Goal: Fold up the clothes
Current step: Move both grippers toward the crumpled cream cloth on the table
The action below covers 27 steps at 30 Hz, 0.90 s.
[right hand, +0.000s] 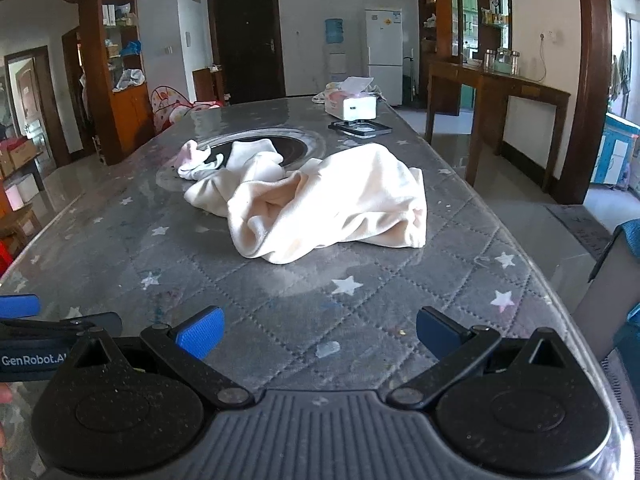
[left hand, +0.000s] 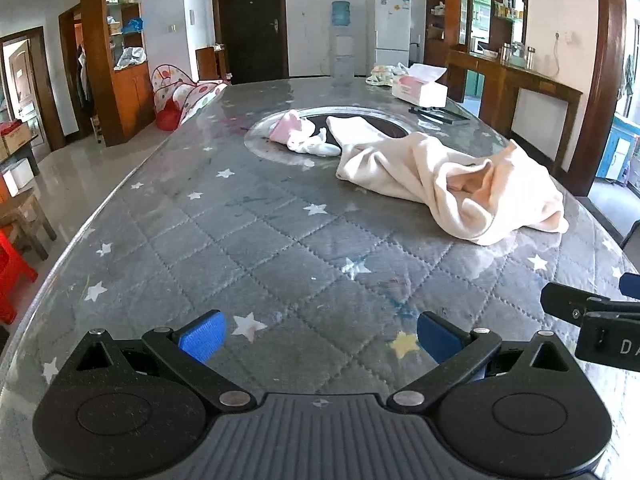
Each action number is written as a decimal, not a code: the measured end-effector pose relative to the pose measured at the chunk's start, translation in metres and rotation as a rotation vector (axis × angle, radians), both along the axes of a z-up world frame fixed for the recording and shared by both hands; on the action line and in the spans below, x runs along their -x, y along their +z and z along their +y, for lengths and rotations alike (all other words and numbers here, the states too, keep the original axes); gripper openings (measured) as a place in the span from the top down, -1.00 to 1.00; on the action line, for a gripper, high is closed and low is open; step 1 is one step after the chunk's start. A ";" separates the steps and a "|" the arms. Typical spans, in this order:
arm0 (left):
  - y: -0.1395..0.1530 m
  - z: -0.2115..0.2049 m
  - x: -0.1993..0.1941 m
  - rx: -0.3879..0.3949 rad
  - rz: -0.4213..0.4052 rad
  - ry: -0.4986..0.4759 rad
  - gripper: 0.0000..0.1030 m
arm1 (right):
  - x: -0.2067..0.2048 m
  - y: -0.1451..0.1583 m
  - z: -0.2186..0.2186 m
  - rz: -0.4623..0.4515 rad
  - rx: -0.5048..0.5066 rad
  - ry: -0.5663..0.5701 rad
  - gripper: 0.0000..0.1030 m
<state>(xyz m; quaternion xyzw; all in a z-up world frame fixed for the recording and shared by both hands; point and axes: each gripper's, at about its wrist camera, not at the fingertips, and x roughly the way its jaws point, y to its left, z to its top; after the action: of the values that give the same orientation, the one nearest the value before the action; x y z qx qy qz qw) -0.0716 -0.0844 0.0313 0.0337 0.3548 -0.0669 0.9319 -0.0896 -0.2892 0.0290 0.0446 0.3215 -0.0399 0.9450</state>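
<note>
Cream garment (right hand: 328,204) soft, crumpled heap on quilted tbl (right hand: 280,304); 2 grippers gaping.

Left tongs (left hand: 318,336): matte black housing, ribbed grey centre plate, silver rivets at linkage pivots, blue textured pads (left hand: 202,338). Right tongs (right hand: 318,334): same build, dust-speckled. Left unit's side reads "GenRobot.AI" in white. Teal sleeve (right hand: 630,280) at the right edge.

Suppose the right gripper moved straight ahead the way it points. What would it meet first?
Probably the crumpled cream garment, which lies in line beyond the open right gripper. Only bare quilted table cover shows between them, though depth is hard to judge.
</note>
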 end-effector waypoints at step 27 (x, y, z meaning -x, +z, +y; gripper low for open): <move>0.001 -0.006 0.010 0.008 0.002 -0.019 -1.00 | 0.009 0.001 0.002 0.002 0.008 -0.013 -1.00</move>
<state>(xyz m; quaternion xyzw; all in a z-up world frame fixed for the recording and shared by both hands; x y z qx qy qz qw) -0.0813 -0.0904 0.0327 0.0334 0.3550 -0.0774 0.9311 -0.0991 -0.2868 0.0299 0.0430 0.3221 -0.0475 0.9445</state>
